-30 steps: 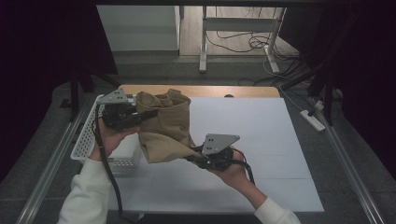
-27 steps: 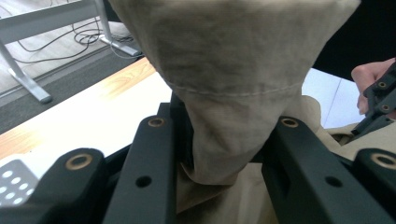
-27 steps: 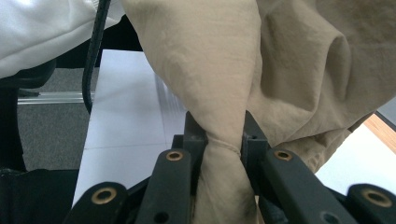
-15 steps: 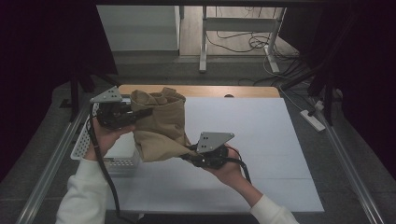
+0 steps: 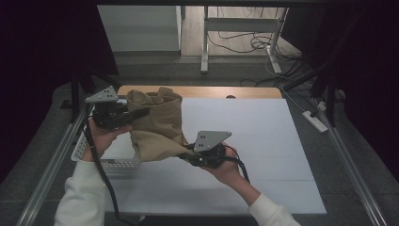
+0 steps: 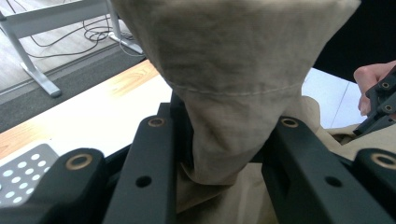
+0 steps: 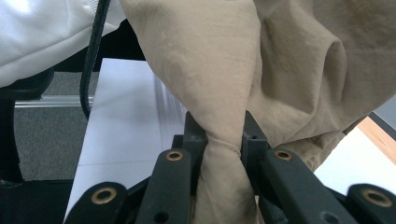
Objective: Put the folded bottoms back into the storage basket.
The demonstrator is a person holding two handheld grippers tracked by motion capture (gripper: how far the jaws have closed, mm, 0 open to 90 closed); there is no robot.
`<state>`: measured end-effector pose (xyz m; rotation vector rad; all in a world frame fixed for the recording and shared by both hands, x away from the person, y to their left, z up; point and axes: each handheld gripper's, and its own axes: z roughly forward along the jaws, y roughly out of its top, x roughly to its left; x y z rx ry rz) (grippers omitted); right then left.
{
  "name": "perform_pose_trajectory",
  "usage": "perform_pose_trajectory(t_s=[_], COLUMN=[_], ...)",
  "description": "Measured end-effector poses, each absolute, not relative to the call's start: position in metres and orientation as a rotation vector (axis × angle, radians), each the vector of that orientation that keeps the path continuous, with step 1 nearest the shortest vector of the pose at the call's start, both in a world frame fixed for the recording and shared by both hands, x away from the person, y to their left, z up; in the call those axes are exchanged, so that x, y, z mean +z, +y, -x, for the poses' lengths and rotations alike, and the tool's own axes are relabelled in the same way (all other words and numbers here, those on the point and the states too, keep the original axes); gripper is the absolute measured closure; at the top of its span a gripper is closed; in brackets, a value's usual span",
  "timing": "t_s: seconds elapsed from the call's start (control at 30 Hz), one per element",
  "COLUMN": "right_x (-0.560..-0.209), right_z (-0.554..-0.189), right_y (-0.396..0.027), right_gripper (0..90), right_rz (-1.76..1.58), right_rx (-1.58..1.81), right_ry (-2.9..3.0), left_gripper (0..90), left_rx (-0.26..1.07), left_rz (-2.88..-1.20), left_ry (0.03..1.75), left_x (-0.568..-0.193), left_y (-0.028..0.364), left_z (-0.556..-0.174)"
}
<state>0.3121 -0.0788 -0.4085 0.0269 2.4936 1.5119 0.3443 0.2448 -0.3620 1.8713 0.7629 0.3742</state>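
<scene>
Tan cloth (image 5: 157,127) hangs bunched above the white table (image 5: 263,136), pinched in my left gripper (image 5: 136,112) and right gripper (image 5: 186,151), both jaws clenched on narrow folds, so I judge a hard pull could slip one corner free.

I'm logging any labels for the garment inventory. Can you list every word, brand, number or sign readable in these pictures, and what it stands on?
None: no readable text in any view.
The tan cloth shows only a plain stitched hem, no tag or print.
The left tongs and right tongs, both clamped on it, bear rivets and holes but no marking.
The white table and the perforated white tray are unmarked.
</scene>
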Motion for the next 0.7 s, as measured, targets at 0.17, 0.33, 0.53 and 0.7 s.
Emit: perform_pose_trajectory(t_s=[0.17,0.33,0.53,0.7], right_x=[-0.408,-0.407,-0.408,-0.408], right_z=[-0.313,-0.315,-0.316,-0.318], right_y=[-0.074,-0.071,-0.064,-0.061], right_gripper=[77.3,77.3,77.4,77.4], right_rz=[-0.018,-0.015,-0.005,0.002], right_rx=[1.518,1.53,1.54,1.545], right_ry=[2.496,2.494,2.496,2.496], left_gripper=[71.3,71.3,71.4,71.4], left_rx=[0.377,0.376,0.376,0.379], left_rz=[-1.866,-1.854,-1.851,-1.847], left_ry=[0.772,0.78,0.794,0.8], left_x=[-0.362,-0.362,-0.362,-0.362], left_y=[0.249,0.254,0.258,0.261], left_z=[-0.344,-0.344,-0.344,-0.345])
